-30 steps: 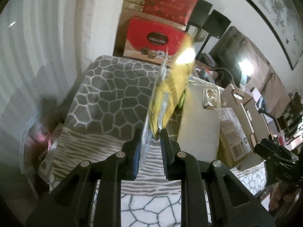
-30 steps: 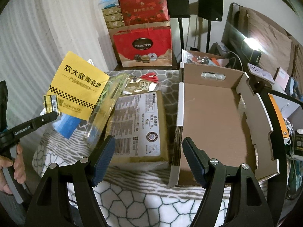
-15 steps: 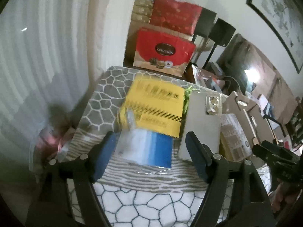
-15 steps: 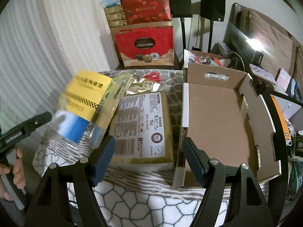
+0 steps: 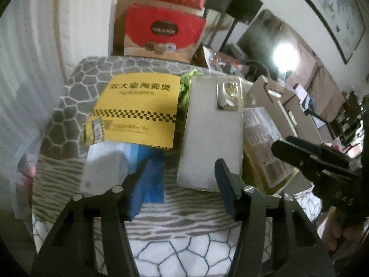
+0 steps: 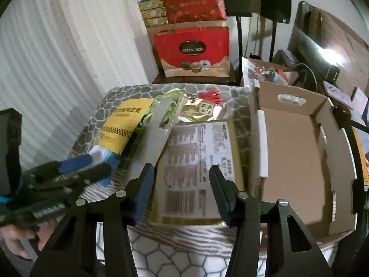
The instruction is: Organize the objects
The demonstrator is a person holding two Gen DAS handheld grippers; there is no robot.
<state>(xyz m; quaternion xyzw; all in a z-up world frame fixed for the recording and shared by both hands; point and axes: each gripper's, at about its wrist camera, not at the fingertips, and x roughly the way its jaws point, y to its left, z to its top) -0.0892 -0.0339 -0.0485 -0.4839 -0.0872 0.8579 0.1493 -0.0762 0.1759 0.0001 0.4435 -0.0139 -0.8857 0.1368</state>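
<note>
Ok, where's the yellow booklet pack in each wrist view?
Left wrist: the yellow booklet pack lies centre-left on the table, beside the grey phone case.
Right wrist: it lies left of centre, behind the left gripper.
Shared landmark: the red Collection bag behind the table.

Green cord (image 6: pixel 169 112) mostly hidden under grey pack (image 6: pixel 154 136); yellow-card bag (image 5: pixel 136 110) print blurred; cardboard box (image 6: pixel 297 161) right wall cropped.

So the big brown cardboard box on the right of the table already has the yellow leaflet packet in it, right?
Not quite. The right wrist view shows the brown cardboard box empty; the yellow leaflet packet lies on the grey patterned tablecloth at the left.
</note>
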